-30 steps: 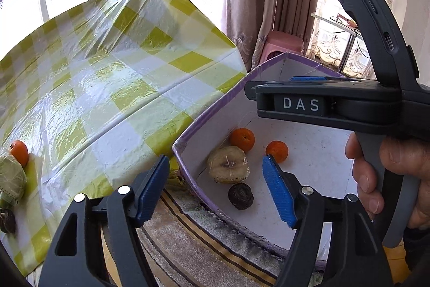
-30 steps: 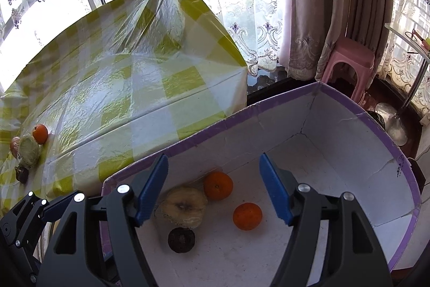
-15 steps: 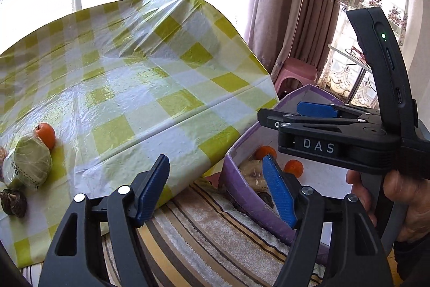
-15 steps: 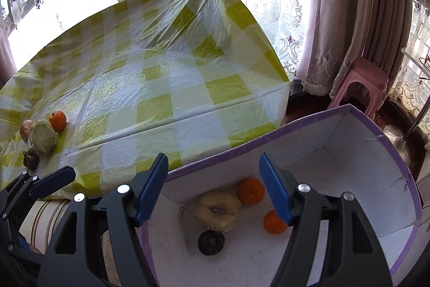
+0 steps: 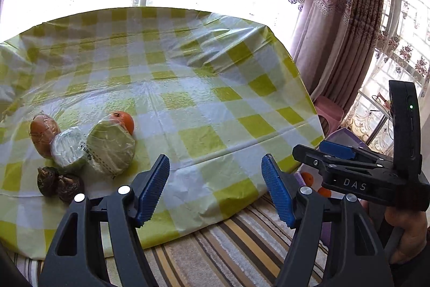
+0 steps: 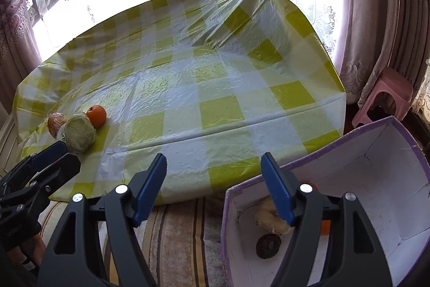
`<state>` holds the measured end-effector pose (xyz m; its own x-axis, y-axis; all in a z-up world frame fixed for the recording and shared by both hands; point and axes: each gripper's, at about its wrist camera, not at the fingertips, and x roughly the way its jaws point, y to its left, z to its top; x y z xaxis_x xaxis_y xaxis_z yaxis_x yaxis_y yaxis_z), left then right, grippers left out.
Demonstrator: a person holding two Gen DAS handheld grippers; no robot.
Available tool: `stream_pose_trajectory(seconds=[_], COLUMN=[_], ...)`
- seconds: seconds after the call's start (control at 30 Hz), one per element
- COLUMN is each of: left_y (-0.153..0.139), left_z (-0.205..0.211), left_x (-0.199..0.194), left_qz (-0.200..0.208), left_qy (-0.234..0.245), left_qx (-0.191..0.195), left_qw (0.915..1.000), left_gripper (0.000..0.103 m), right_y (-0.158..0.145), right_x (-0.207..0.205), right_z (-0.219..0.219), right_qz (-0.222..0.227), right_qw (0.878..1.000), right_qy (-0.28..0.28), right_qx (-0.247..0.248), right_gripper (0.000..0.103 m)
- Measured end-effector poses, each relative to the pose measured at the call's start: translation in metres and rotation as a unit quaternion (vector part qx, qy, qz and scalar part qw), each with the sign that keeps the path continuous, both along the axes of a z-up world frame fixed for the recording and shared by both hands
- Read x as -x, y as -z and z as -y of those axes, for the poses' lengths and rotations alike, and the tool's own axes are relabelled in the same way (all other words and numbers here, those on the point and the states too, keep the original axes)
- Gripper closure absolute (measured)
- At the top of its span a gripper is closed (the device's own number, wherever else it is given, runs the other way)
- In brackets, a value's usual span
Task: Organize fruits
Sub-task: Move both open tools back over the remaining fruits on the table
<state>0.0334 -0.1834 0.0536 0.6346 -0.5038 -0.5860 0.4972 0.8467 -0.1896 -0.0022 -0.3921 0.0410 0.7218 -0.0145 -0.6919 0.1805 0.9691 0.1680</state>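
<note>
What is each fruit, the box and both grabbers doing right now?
Left gripper: open, empty.
Right gripper: open, empty.
Orange: on the table, beside the wrapped fruits.
Two wrapped fruits: on the table, touching.
Two dark fruits: on the table.
Box: open, fruit inside.

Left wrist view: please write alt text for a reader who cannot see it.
Open left gripper hangs empty over a yellow-checked tablecloth. At left lies a cluster of fruits: an orange, wrapped items, two dark ones. The right gripper is at right.
</note>
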Motion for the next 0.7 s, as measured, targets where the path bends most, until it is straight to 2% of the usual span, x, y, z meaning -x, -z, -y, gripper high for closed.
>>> stream_pose_trajectory(seconds=[0.5,0.7], left_y=[0.006,0.018], left_z=[-0.111,-0.147], left_x=[-0.024,-0.037], left_qz=[-0.025,-0.058], left_qy=[-0.112,-0.155], left_qx=[0.023,0.018], left_qw=[0.9932,0.9861], left_gripper=[0.037,0.046], right_y=[0.008,0.011], right_x=[-0.021,-0.029], right_z=[-0.090,-0.115], right_qz=[0.006,0.007], right_qw=[0.996,0.993], right_qy=[-0.088,-0.114], right_qx=[-0.022,-0.032], right_gripper=[0.030,0.030])
